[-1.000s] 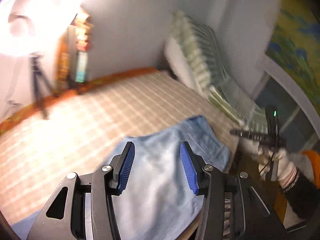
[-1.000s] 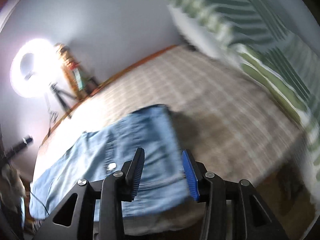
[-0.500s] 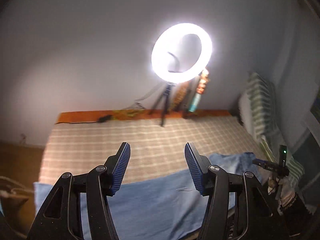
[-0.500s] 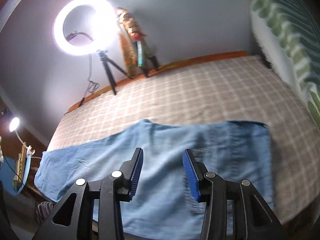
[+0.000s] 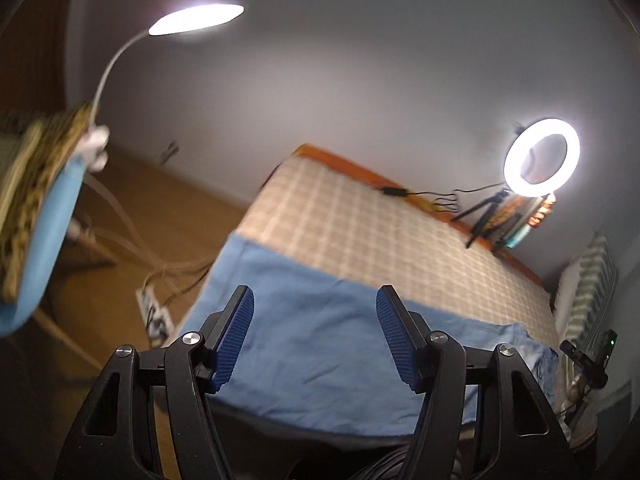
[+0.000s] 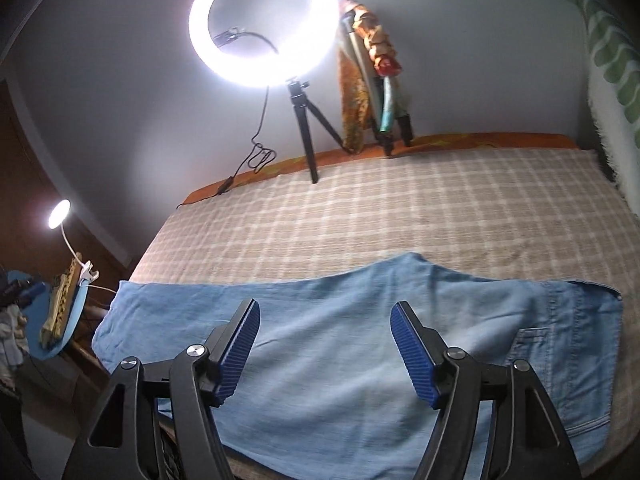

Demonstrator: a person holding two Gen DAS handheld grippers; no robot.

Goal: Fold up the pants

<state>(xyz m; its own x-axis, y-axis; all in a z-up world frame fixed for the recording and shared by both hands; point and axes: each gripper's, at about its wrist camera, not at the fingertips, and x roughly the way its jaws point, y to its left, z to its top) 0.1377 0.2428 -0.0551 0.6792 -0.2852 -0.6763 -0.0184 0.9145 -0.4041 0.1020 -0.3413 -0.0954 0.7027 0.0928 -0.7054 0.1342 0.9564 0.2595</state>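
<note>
Light blue denim pants (image 6: 360,344) lie flat along the near edge of a checked bed (image 6: 400,216), legs to the left, waistband and back pocket to the right. They also show in the left wrist view (image 5: 320,332). My left gripper (image 5: 314,336) is open and empty above the leg end of the pants. My right gripper (image 6: 326,346) is open and empty above the middle of the pants. Neither touches the cloth.
A lit ring light on a tripod (image 6: 264,24) stands at the bed's far edge beside rolled cloths (image 6: 360,92). A clip lamp (image 5: 196,20) sits on a blue chair (image 5: 44,224) at the left. Striped pillows (image 5: 592,292) lie at the right. Cables (image 5: 160,280) run on the floor.
Both grippers have swung left along the bed, from the waistband end toward the legs. Both jaws stayed open, the right ones now wider. The pants have not moved.
</note>
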